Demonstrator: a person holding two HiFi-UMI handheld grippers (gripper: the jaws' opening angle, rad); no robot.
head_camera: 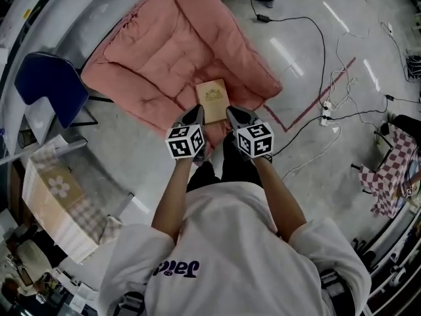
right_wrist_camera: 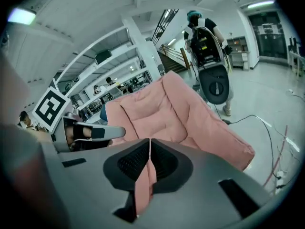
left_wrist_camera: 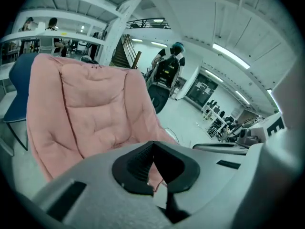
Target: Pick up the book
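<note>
While the person stands over a pink quilted cushion chair (head_camera: 177, 51) on the concrete floor (head_camera: 309, 176), the book (head_camera: 212, 97) lies flat on the front of its seat. It is tan with a dark emblem on the cover and sits toward the chair's 5 o'clock edge in the head view.

The left gripper (head_camera: 195, 112) and right gripper (head_camera: 237, 115) are held side by side and tilted downward. The left tip is at the book's 7 o'clock corner and the right tip at its 5 o'clock corner. Whether either tip touches the book cannot be told.

Each gripper view shows that gripper's jaws pressed together with nothing pinched between them. Only a sliver of pink fabric shows behind the slit.

A blue chair (head_camera: 49, 84) stands at the cushion chair's 9 o'clock. A pale stack with a flower print (head_camera: 56, 193) sits at its 7 o'clock. Black and white cables (head_camera: 321, 41) trail across the floor at 3 o'clock, near a white power strip (head_camera: 326, 114) and a red tape line (head_camera: 316, 97). A checked cloth (head_camera: 388, 170) lies farther out at 4 o'clock.

Beyond the chair, at 12 o'clock, a person with a backpack (right_wrist_camera: 206, 37) stands on the floor.
</note>
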